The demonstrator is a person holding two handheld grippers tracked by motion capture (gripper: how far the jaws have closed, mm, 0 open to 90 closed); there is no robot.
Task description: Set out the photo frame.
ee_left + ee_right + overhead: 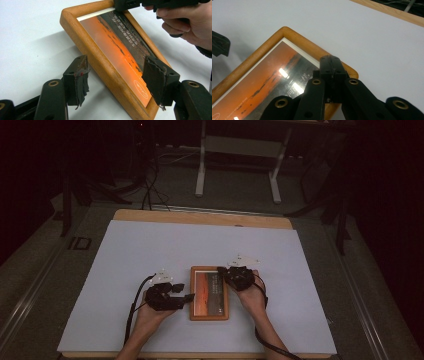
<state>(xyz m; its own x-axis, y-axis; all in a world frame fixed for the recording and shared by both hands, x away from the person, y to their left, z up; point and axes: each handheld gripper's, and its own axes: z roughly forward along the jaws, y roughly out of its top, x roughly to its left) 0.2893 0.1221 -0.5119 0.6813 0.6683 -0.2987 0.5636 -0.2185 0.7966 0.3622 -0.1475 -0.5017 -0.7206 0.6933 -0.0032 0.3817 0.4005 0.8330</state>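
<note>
Now, from the high view, a wooden picture frame [209,293] is seen lying flat on the pale table cover [150,250], near the person's edge and between the two hands. The left gripper [189,297] is held just beside the frame's left side, while the right gripper [221,270] is set at the frame's far right corner.

Over to the left gripper view: the frame [100,62] (orange picture, dark band of small print) is found running diagonally between the two black jaws, which are spread wide. One padded tip is hung over the white cover, the other over the picture's glass; neither pad is seen pressing on the wood. The right gripper [120,5] is visible at the frame's far corner, gripped by a hand [187,22].

Finally, the right gripper view: the right gripper's [331,65] jaws are pressed together, nothing pinched between them, and their joined tip is laid over the frame's [294,37] wooden rim at a rounded corner.
</note>
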